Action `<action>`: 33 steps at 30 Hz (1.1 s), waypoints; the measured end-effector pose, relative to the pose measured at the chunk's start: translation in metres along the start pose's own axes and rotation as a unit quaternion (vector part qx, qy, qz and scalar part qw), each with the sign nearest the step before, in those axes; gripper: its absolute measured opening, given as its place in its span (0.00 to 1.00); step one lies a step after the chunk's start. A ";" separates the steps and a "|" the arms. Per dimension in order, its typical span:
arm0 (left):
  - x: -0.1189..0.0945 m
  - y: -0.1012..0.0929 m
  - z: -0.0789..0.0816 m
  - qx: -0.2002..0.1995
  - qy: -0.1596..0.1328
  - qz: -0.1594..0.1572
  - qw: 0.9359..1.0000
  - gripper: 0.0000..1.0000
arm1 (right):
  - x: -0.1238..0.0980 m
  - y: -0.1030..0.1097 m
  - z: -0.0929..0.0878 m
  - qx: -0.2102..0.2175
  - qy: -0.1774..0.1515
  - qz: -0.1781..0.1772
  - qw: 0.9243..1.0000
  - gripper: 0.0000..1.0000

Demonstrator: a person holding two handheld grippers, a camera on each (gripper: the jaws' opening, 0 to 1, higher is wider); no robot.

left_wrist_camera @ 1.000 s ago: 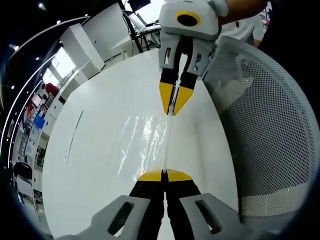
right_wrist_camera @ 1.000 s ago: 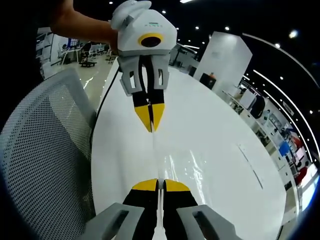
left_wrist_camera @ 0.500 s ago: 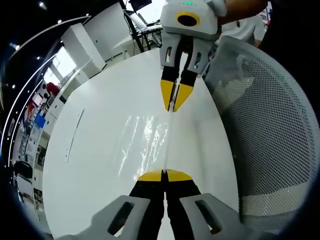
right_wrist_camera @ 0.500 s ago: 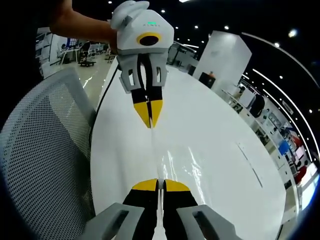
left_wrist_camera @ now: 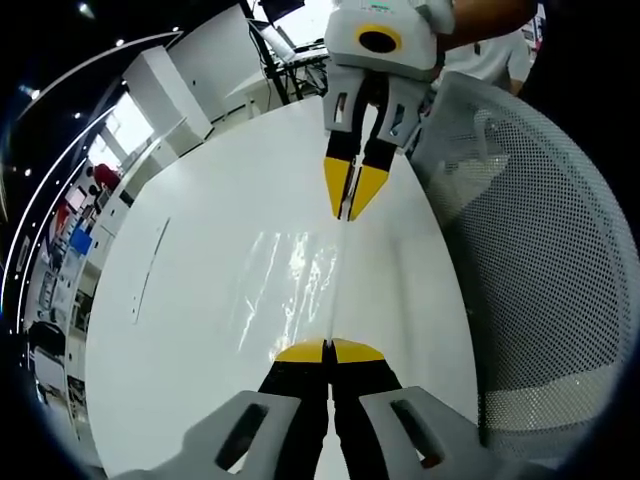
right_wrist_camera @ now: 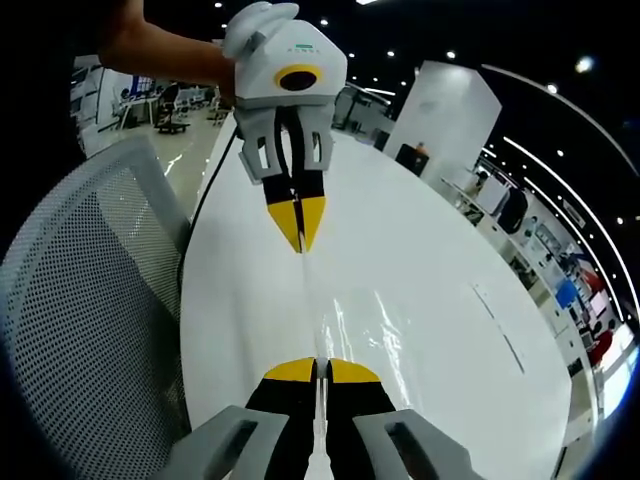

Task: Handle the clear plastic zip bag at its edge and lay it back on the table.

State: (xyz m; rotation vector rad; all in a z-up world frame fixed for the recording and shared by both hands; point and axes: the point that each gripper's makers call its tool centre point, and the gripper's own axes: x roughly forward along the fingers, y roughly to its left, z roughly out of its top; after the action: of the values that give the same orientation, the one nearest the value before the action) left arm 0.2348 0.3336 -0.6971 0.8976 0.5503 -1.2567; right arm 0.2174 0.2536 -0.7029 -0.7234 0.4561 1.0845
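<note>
Left gripper (left_wrist_camera: 329,348) and right gripper (right_wrist_camera: 321,369) each clamp the zip bag (left_wrist_camera: 290,285) edge.

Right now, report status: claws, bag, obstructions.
Left claw shut on zip bag edge; right claw shut on same edge, opposite end. Bag stretched between them over white table. Mesh chair alongside; nothing on the table blocking.

White table (left_wrist_camera: 190,330), grey mesh chair (left_wrist_camera: 540,280), ceiling spotlights (right_wrist_camera: 586,68), white pillar (right_wrist_camera: 450,110).

White oval table (left_wrist_camera: 190,330); clear zip bag (left_wrist_camera: 290,275) against its top.
</note>
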 end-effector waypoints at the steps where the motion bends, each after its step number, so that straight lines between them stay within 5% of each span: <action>1: 0.000 0.000 0.000 0.000 0.000 0.000 1.000 0.00 | 0.000 0.000 0.000 0.000 0.000 0.000 1.000 0.00; 33: -0.003 0.001 -0.004 -0.004 0.001 0.002 1.000 0.00 | -0.002 -0.001 -0.004 0.002 0.003 -0.003 1.000 0.00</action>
State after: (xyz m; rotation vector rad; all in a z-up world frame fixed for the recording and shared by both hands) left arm 0.2356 0.3384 -0.6968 0.8930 0.5548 -1.2493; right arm 0.2173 0.2495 -0.7039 -0.7247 0.4606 1.0752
